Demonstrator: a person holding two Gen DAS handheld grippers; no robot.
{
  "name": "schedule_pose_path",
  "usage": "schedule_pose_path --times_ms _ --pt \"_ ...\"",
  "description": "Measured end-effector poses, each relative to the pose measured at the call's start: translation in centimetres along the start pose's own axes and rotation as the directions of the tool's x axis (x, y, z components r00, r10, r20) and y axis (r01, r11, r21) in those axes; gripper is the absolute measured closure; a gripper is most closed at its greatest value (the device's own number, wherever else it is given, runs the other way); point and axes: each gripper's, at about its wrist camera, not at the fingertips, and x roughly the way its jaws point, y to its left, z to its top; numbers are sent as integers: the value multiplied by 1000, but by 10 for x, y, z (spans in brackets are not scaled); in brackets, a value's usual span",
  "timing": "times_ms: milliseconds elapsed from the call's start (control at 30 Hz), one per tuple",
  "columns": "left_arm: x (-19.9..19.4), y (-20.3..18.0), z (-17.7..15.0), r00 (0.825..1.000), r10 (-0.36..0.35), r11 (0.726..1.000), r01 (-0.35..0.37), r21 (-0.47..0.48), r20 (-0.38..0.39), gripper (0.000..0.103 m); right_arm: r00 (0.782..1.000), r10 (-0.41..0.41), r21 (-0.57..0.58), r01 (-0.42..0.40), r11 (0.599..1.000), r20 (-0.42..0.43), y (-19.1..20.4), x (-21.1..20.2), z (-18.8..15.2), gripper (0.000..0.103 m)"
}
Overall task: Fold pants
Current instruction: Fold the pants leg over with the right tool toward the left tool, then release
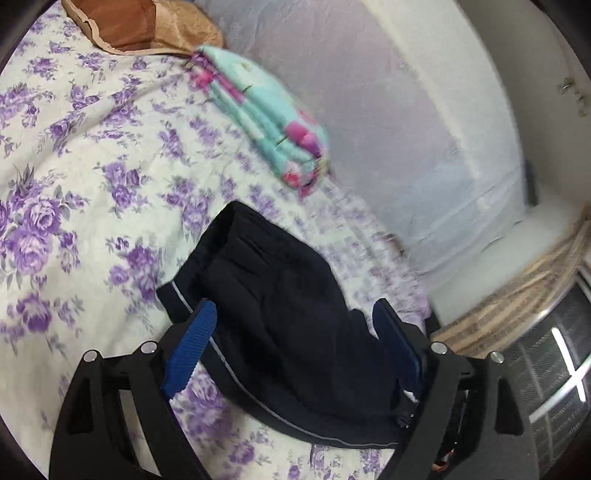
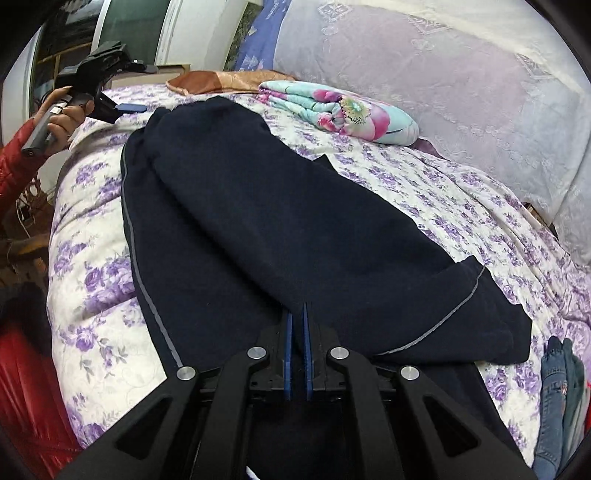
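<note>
Down at the bottom of the right wrist view, the right gripper (image 2: pixel 297 325) has its two blue pads pressed almost together, pinching a fold of the pants (image 2: pixel 280 236), which run from there up toward the upper left of the frame. One pair of dark navy pants lies along the bed, with a thin grey stripe down its left edge and a second grey stripe curving across the lower right corner where the cloth is doubled over.

At the bottom of the left wrist view, the left gripper (image 1: pixel 295 325) stands with its two blue pads wide apart; one end of the pants (image 1: pixel 280 332) lies between them, and neither pad presses on the cloth. In the right wrist view that same left gripper (image 2: pixel 129 108) shows at the upper left, carried by one hand (image 2: pixel 64 118) with a red sleeve (image 2: pixel 16 162) behind it, just beyond the far end of the pants.

Under everything is one bedspread (image 2: pixel 461 206) printed with purple flowers. One folded blanket (image 2: pixel 343 109), turquoise with pink flowers, sits near the top centre, apart from the pants. One brown pillow (image 1: pixel 147 26) lies at the top left of the left wrist view. One piece of blue denim (image 2: pixel 554 398) hangs at the lower right edge.
</note>
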Motion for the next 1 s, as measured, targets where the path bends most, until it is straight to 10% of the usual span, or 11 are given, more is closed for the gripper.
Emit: schedule_pose_path --times_ms 233,433,900,1000 --pt "32 -12 -4 982 186 982 -185 32 -35 26 999 -46 -30 46 998 19 11 -3 -2 97" --pt "34 7 4 964 266 964 -266 0 -27 73 995 -63 4 63 998 82 10 -30 8 97" --pt "6 45 -20 983 181 978 -183 -100 -32 77 1000 -1 -17 1 1000 -10 43 -24 -28 97" --pt "-20 26 -23 959 275 961 -271 -61 66 69 1000 -13 -2 13 1000 1 46 -23 -30 97"
